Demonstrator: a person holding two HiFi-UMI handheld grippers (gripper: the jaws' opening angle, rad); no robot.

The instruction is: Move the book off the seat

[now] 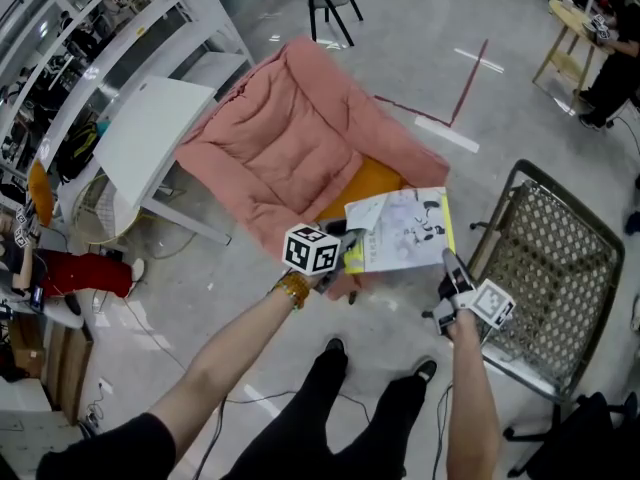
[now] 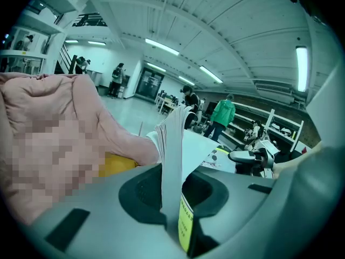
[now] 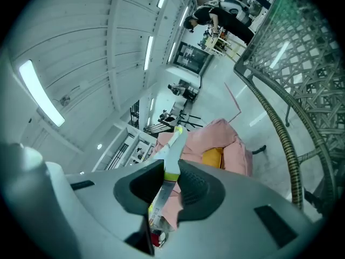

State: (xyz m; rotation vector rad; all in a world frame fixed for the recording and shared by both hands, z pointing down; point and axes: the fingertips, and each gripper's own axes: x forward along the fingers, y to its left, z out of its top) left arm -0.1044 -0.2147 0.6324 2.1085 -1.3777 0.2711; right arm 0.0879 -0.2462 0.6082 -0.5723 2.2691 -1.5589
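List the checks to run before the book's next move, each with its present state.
1. Left gripper clamped on book: ok.
2. Right gripper clamped on its opposite edge: ok.
3. Book clear of pink seat: ok, held in the air.
4. Pages together: not ok, they fan apart at the left gripper.
5. Set-down spot: cannot tell; a wicker chair stands to the right.

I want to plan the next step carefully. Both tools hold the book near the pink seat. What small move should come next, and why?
Probably carry the book level toward the wicker chair on the right, both grips kept shut. The left tool and right tool each clamp an edge, but the book's far part hangs over the pink seat.
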